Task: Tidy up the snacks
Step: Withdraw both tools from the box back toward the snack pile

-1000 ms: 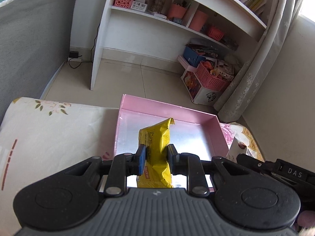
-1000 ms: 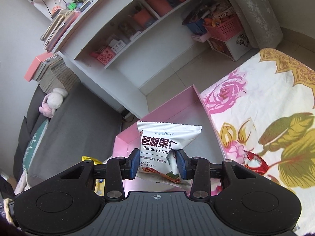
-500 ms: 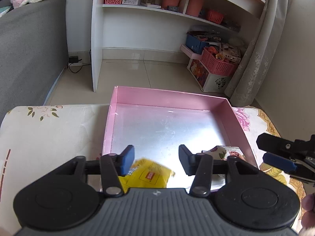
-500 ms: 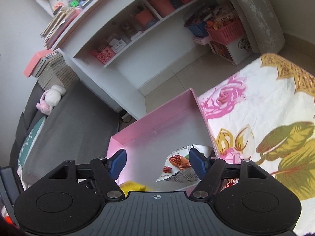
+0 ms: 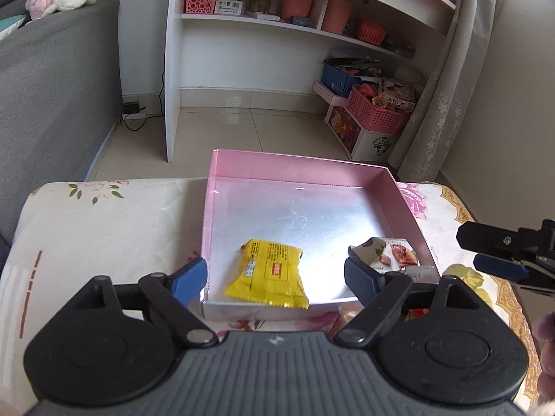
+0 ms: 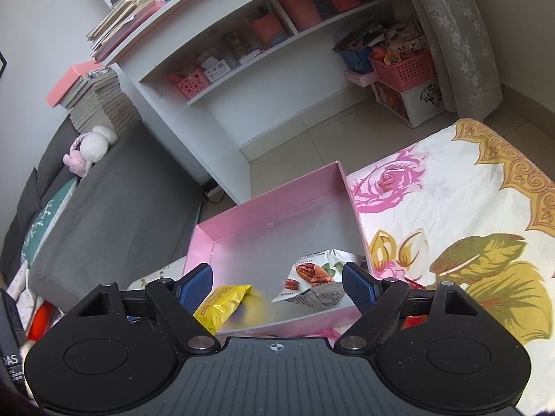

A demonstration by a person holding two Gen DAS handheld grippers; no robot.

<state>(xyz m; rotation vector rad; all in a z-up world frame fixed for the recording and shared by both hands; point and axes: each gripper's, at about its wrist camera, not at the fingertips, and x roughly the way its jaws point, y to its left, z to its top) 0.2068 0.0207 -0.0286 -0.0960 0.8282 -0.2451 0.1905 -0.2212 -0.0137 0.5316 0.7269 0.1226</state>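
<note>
A pink box (image 5: 298, 170) with a silvery floor sits on the flowered cloth. A yellow snack packet (image 5: 269, 272) lies inside near the front wall; it also shows in the right wrist view (image 6: 222, 303). A white pecan packet (image 5: 388, 254) lies in the front right corner, leaning on the wall, and shows in the right wrist view (image 6: 314, 282) too. My left gripper (image 5: 275, 277) is open and empty above the box's front edge. My right gripper (image 6: 277, 284) is open and empty; its fingers (image 5: 499, 265) show at the right of the box.
The flowered cloth (image 6: 451, 215) covers the table. Red snack wrappers (image 6: 414, 320) lie just outside the box's front right corner. A grey sofa (image 5: 52, 97) stands at the left, a white shelf unit (image 5: 277, 52) behind, a curtain (image 5: 451, 86) and pink baskets at the right.
Both grippers opened and let go: the yellow packet and the pecan packet dropped into the pink box. Both grippers have pulled back and opened wider.
</note>
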